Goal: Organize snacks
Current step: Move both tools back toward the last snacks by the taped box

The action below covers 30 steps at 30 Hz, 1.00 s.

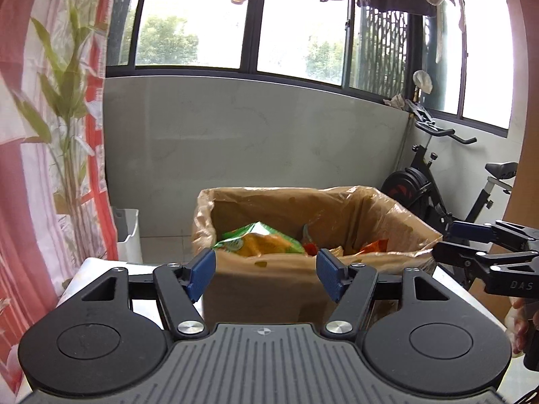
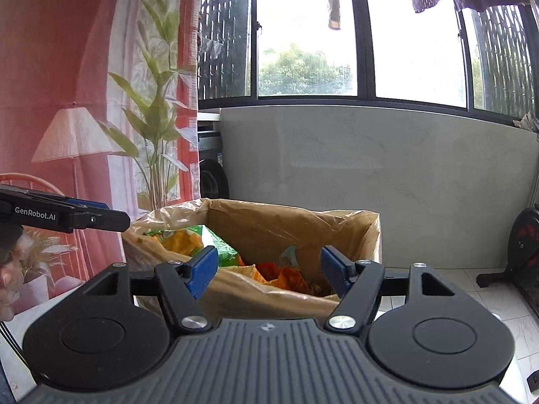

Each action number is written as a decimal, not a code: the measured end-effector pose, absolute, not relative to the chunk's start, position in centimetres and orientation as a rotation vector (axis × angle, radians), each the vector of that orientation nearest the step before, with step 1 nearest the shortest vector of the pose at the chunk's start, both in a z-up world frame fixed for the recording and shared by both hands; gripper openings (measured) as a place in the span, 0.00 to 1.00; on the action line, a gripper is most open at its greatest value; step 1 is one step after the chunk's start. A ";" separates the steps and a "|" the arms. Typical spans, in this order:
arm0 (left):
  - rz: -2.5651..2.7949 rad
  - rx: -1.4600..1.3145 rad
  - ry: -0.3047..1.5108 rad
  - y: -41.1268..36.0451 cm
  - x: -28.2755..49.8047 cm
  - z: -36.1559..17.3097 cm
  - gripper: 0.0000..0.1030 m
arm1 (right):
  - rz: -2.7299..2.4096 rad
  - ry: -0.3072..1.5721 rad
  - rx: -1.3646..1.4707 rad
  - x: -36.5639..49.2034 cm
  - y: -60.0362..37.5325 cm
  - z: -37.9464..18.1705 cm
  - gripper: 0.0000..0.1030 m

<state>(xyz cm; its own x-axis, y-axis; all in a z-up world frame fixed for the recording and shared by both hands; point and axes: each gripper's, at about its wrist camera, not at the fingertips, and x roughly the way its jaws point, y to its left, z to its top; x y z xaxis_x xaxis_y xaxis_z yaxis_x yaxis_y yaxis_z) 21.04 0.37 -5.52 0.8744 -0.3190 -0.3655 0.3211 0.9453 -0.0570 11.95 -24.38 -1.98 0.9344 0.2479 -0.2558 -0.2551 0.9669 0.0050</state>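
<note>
A cardboard box [image 1: 269, 282] lined with a clear plastic bag stands straight ahead, also seen in the right wrist view as the box [image 2: 269, 299]. Inside lie a green and orange snack bag [image 1: 259, 240] and red-orange packets [image 1: 374, 245]; the right wrist view shows the green bag [image 2: 188, 239] and orange packets [image 2: 286, 274]. My left gripper [image 1: 266, 274] is open just short of the box's near wall, nothing between its blue pads. My right gripper [image 2: 267, 272] is open too and empty, near the box rim. The right gripper [image 1: 471, 249] also appears from the side in the left wrist view.
A white table edge [image 1: 101, 266] lies under both grippers. An exercise bike [image 1: 438, 181] stands to the right, a white bin [image 1: 129, 235] to the left of the box. A printed curtain [image 1: 50, 134] hangs at left; a grey wall and windows lie behind.
</note>
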 end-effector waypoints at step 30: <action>-0.323 -0.033 0.598 2.3 21.4 -16.4 0.66 | 0.195 0.746 0.095 14.3 -27.8 -19.7 0.73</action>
<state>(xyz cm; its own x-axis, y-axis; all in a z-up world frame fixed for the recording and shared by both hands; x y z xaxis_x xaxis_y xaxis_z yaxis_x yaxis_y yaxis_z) 21.43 2.32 -16.37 0.7780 -0.3078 -0.5477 0.2889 0.9494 -0.1232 14.33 -27.79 -19.67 0.7172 0.2099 -0.6645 -0.1426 0.9776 0.1549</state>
